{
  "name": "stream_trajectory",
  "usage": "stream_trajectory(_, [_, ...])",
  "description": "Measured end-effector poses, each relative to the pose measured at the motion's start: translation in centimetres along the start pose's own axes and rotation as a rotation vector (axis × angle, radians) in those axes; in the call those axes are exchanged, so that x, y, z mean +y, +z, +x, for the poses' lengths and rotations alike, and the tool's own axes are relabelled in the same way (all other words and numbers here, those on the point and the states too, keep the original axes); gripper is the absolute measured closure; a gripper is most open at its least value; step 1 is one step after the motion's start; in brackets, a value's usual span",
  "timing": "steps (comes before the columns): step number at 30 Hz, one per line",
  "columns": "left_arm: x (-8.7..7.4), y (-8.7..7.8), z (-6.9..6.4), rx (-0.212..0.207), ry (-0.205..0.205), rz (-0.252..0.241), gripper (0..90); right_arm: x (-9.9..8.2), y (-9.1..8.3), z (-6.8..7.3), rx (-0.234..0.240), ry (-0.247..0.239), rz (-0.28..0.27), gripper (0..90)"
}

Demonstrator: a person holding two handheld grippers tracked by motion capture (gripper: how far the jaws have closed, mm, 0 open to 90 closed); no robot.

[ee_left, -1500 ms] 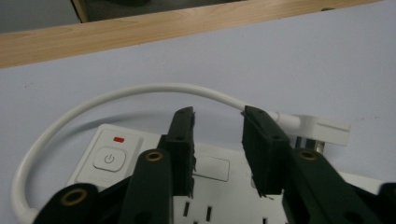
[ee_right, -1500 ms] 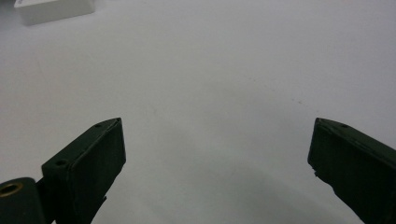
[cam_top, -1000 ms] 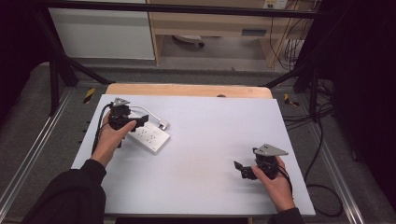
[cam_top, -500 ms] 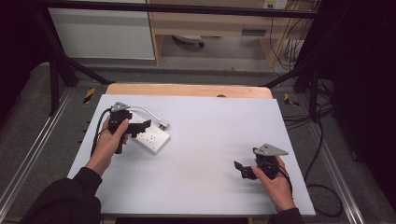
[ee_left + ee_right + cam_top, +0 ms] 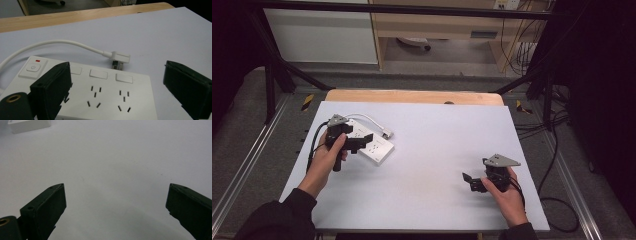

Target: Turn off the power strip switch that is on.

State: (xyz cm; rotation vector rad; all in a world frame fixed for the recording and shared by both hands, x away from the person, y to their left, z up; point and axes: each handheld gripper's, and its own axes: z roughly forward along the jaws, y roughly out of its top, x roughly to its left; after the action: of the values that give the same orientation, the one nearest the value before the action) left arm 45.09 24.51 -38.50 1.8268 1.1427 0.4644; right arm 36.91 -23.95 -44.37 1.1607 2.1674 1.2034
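The power strip's [image 5: 105,95] near end is cut off by the bottom edge; its cord [image 5: 50,46] runs off left.

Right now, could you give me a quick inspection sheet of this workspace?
Surface: white table top, wooden strip along its far edge.
Job's things: white power strip lying flat, sockets up; its white cord loops round to its plug, lying on the table just beyond the strip.
Clutter: nothing seen.
Grippers: left hand-held gripper open, over the power strip; right hand-held gripper open, over bare table.
Cables: black cable trails from the left hand-held gripper.
Surroundings: grey floor, more cables on the right.
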Motion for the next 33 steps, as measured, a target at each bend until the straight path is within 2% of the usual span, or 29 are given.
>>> stream_trajectory(3, [-0.2, -0.6, -0.3, -0.006, 0.009, -0.006, 7.8, 0.0, 0.0, 0.0, 0.000, -0.003, 0.000, 3.3])
stream_trajectory(14, [-1.5, -2.3, -1.0, -0.019, 0.003, -0.011, 8.0, 0.0, 0.0, 0.0, -0.002, -0.005, 0.004, 3.4])
stream_trajectory(24, [-3.5, -4.0, -0.9, -0.017, -0.031, -0.027, 8.4, 0.0, 0.1, 0.0, -0.002, -0.005, 0.003, 3.4])
stream_trajectory(33, [-5.4, -4.8, -1.1, -0.027, -0.066, -0.020, 8.7, 0.0, 0.1, 0.0, -0.005, -0.006, 0.001, 3.4])
